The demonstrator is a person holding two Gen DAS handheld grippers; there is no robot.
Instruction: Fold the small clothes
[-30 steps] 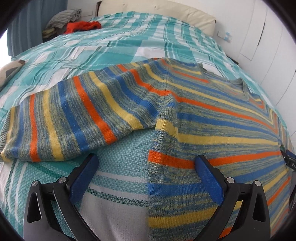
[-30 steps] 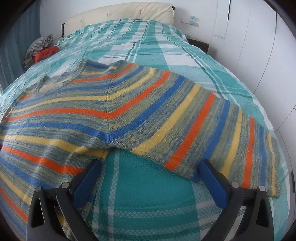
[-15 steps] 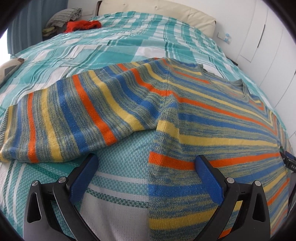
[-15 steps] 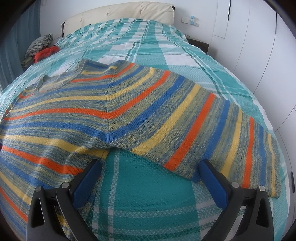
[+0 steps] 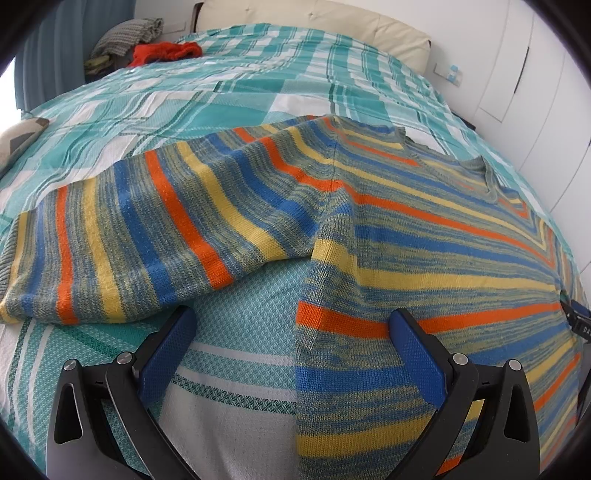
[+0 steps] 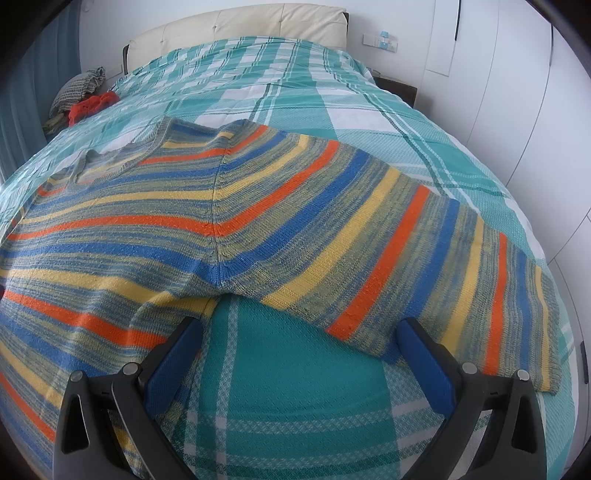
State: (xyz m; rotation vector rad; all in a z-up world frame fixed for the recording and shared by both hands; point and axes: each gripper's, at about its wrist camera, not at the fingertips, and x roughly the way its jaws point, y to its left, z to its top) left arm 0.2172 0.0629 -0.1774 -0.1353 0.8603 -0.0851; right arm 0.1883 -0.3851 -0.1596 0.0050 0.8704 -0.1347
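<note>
A striped knit sweater [image 5: 424, 236] in blue, orange, yellow and grey lies flat on the bed with both sleeves spread out; it also shows in the right wrist view [image 6: 184, 229]. My left gripper [image 5: 291, 328] is open and empty, low over the sweater's left side edge below the left armpit, with the left sleeve [image 5: 122, 236] ahead. My right gripper [image 6: 301, 338] is open and empty, low over the bedspread below the right armpit, with the right sleeve [image 6: 424, 258] ahead.
The bed is covered by a teal and white plaid bedspread [image 5: 258, 85]. A red garment [image 5: 162, 51] and a grey knit item [image 5: 129, 33] lie at the far left corner near the cream headboard [image 6: 258, 18]. White wardrobe doors [image 6: 517, 74] stand to the right.
Both grippers have shifted only slightly; the left view has drifted a little so the left sleeve sits marginally further left. The sweater has not moved.
</note>
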